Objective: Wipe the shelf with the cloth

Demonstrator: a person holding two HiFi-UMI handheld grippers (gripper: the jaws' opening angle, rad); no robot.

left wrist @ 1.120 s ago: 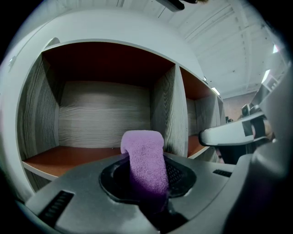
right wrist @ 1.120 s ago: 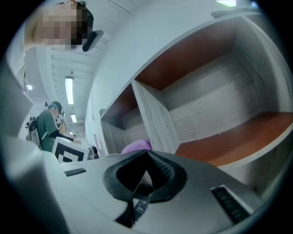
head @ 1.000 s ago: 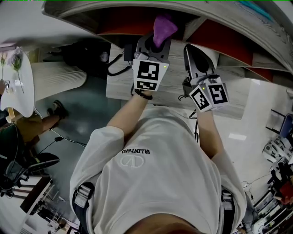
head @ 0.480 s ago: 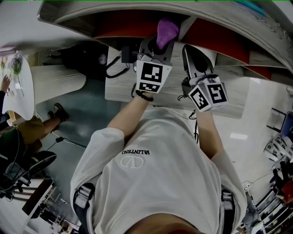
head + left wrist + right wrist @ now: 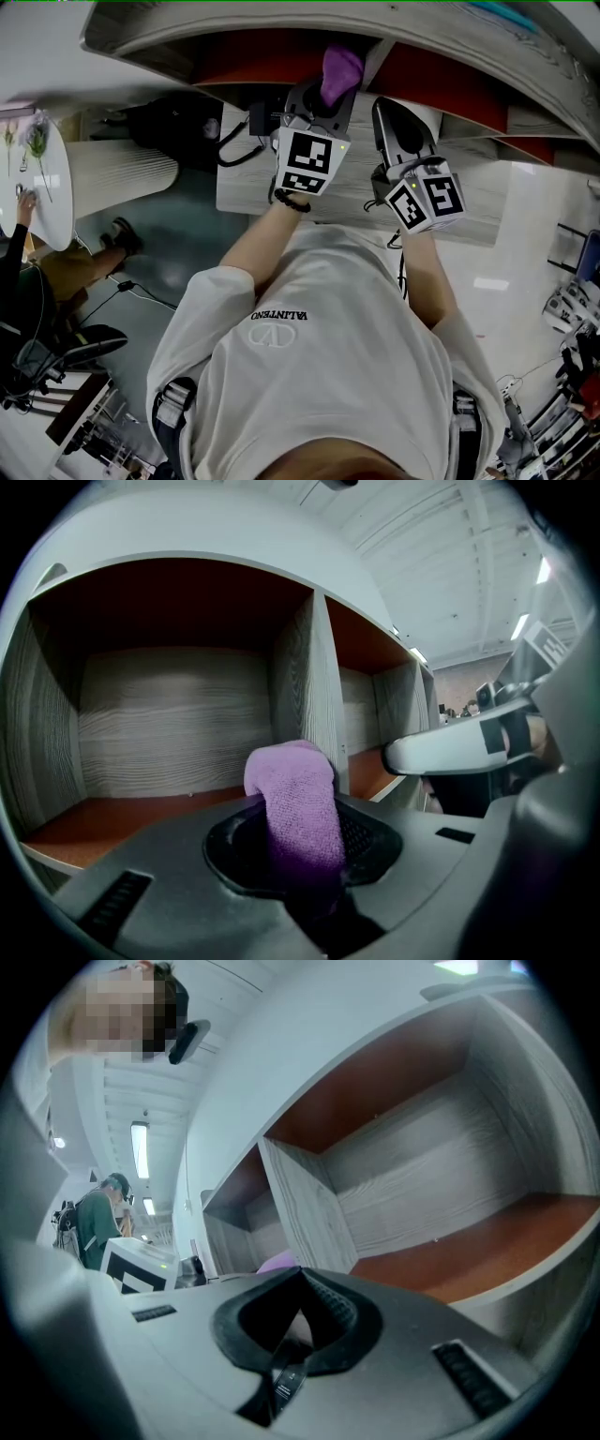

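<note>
A purple cloth point(image 5: 340, 68) sticks out of my left gripper point(image 5: 328, 94), which is shut on it just in front of the shelf point(image 5: 244, 58). In the left gripper view the cloth point(image 5: 295, 794) stands folded over the jaws, before the upright wood-grain partition point(image 5: 314, 691); the left compartment's red-brown floor point(image 5: 122, 813) is bare. My right gripper point(image 5: 392, 111) is beside it on the right, shut with nothing in it. The right gripper view looks along the shut right gripper point(image 5: 298, 1288) into the neighbouring compartment point(image 5: 487, 1246), with the cloth point(image 5: 278, 1262) showing at the left.
A pale wood-grain counter point(image 5: 248, 183) runs under both grippers, with a black cable and device point(image 5: 246, 129) on its left end. A round white table point(image 5: 52, 178) stands far left with a person's arm on it. A person in green point(image 5: 98, 1218) stands in the background.
Both grippers and the cloth have edged slightly up toward the shelf. The arm at the round table on the left has shifted.
</note>
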